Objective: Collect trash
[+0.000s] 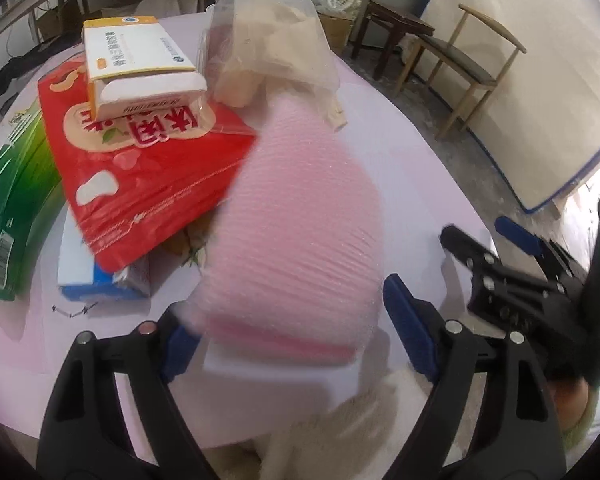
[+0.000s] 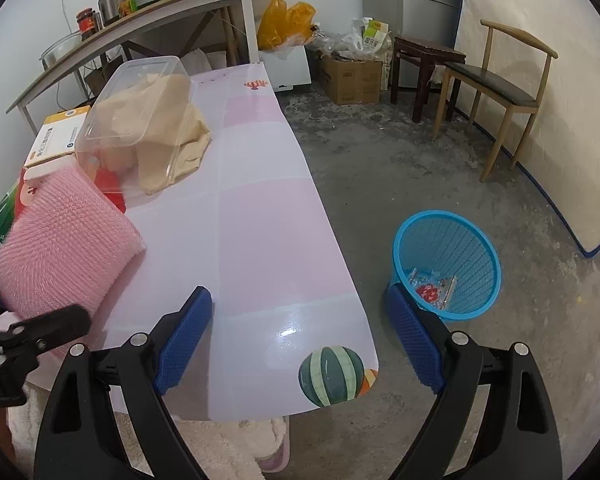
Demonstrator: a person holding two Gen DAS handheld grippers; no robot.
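Observation:
A pink bubble-wrap sheet [image 1: 292, 240] lies on the pale pink table [image 1: 400, 152], blurred, leaning on a pile of trash. My left gripper [image 1: 294, 340] is open and straddles its near end, with both blue pads close to its edges. The pile holds a red snack bag [image 1: 148, 168], a white and orange box [image 1: 136, 60], a clear plastic tub [image 1: 276, 36] with beige paper, a green packet [image 1: 12, 208] and a blue and white carton [image 1: 100, 276]. My right gripper [image 2: 300, 340] is open and empty over the table's near right corner. A blue basket [image 2: 448, 240] on the floor holds a wrapper [image 2: 432, 290].
Beyond the basket on the concrete floor stand a wooden chair [image 2: 500, 88], a dark stool [image 2: 424, 60] and a cardboard box [image 2: 352, 76]. A shelf [image 2: 132, 20] with jars and a pot runs behind the table. A person's fluffy white garment [image 2: 220, 448] is at the table's near edge.

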